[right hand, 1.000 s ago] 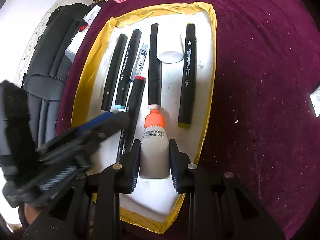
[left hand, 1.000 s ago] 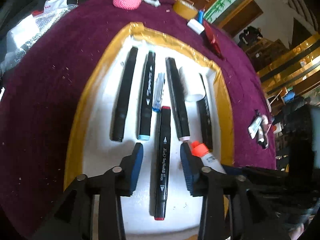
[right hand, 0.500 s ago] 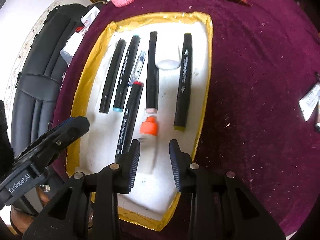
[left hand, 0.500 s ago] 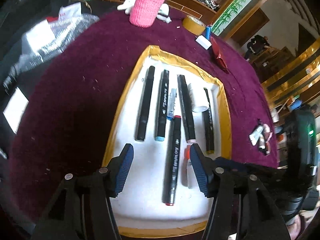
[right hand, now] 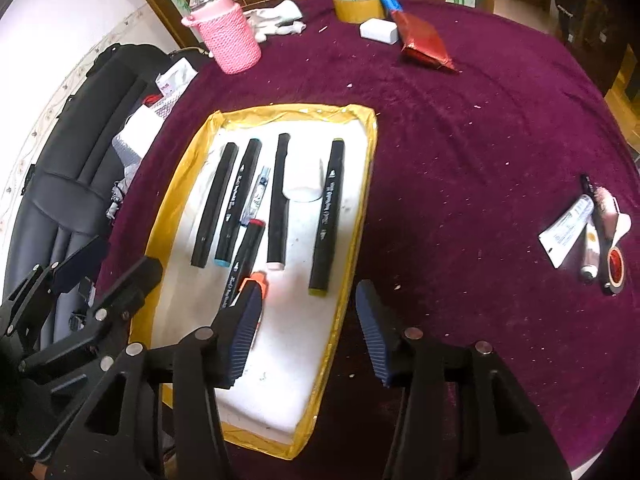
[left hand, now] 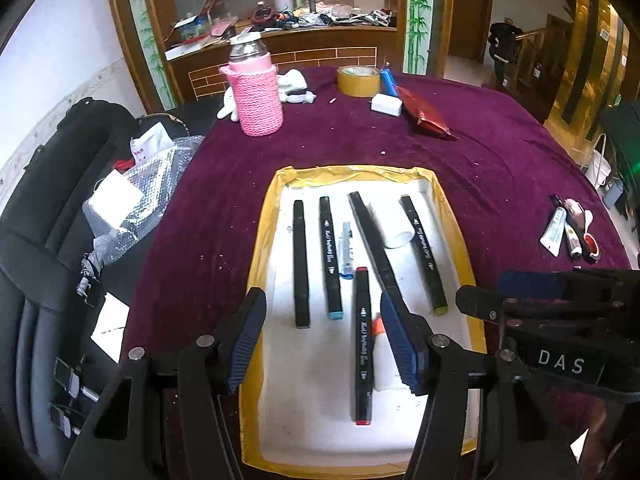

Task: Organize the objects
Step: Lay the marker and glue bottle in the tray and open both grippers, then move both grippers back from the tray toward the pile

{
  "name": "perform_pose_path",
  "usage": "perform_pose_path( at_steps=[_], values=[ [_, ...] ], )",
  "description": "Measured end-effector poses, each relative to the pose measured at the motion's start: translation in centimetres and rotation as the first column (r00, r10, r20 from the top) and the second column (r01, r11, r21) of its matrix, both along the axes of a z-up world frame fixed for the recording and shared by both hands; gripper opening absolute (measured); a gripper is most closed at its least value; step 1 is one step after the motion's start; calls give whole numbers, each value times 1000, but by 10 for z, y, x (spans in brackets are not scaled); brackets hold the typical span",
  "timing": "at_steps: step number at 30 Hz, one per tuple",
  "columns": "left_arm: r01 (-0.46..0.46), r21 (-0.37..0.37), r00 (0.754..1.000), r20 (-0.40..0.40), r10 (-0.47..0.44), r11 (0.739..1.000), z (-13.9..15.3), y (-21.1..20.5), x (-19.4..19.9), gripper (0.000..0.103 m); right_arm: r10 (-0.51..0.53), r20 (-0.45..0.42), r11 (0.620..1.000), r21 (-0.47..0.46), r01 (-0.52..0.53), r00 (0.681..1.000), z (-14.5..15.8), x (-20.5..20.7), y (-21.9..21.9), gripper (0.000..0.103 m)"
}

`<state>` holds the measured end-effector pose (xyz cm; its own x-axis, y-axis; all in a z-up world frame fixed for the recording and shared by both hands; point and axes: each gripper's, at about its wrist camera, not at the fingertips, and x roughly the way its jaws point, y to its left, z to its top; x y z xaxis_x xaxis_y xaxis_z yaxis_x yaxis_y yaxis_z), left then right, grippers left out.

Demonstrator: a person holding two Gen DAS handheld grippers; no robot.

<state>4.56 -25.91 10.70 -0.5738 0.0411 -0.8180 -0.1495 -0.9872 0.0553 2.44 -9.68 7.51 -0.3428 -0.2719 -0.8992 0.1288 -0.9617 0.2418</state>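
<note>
Black marker pens (left hand: 331,256) and an orange-capped white bottle (right hand: 259,280) lie in the yellow-rimmed white tray (left hand: 262,240); my left tongs (left hand: 320,342) and right tongs (right hand: 308,320) gape wide, empty. Small tubes (right hand: 566,230) lie on the purple worktop (right hand: 460,140), well apart, probably left to gather.
</note>
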Motion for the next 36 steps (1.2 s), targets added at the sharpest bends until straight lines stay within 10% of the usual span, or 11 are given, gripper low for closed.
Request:
perform_pose_path(
  at_steps=[36],
  values=[
    [70,-47,992,112,-65,996,-17,136,10,54,-137,53,989,-48,139,989,-17,6,153,48]
  ],
)
